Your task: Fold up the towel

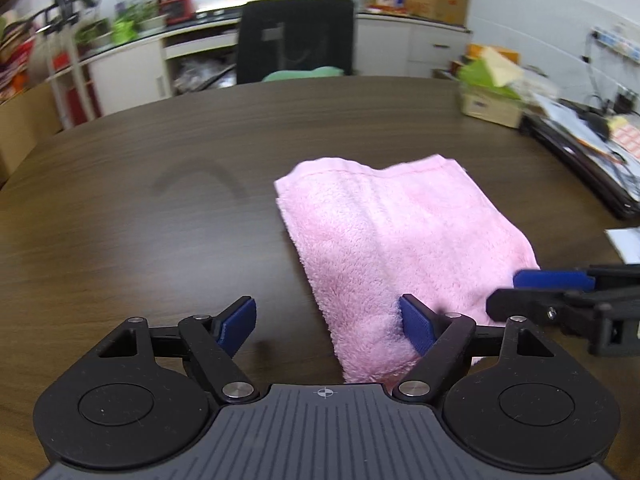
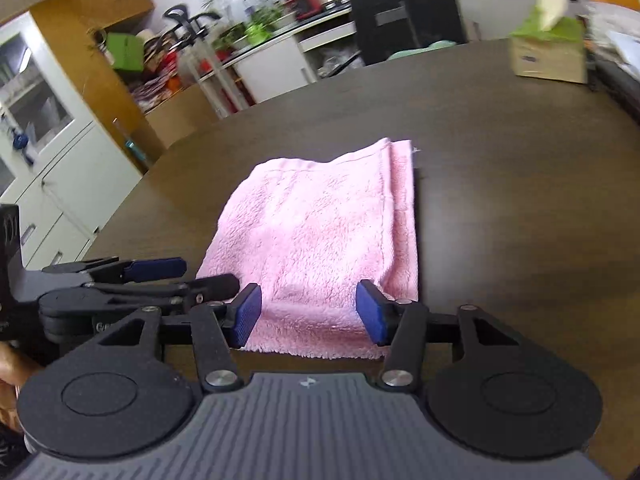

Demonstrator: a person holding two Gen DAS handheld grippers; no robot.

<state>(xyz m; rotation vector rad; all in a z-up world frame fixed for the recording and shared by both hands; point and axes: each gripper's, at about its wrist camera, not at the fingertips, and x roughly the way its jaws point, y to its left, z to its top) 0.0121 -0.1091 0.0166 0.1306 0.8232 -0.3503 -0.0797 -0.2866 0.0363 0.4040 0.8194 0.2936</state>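
Note:
A pink towel point(image 1: 400, 240) lies folded on the dark wooden table point(image 1: 160, 200); it also shows in the right wrist view point(image 2: 324, 236), with doubled edges along its right side. My left gripper point(image 1: 328, 326) is open, its right pad over the towel's near left corner and its left pad over bare table. My right gripper point(image 2: 310, 312) is open, its pads standing over the towel's near edge. The right gripper shows at the right edge of the left wrist view point(image 1: 552, 292). The left gripper shows at the left of the right wrist view point(image 2: 160, 276).
A black office chair point(image 1: 296, 40) stands behind the table's far edge. A cardboard box with green and white tissue point(image 1: 492, 88) and stacked papers and cables point(image 1: 580, 140) sit at the table's right. White cabinets point(image 2: 52, 184) stand to the left.

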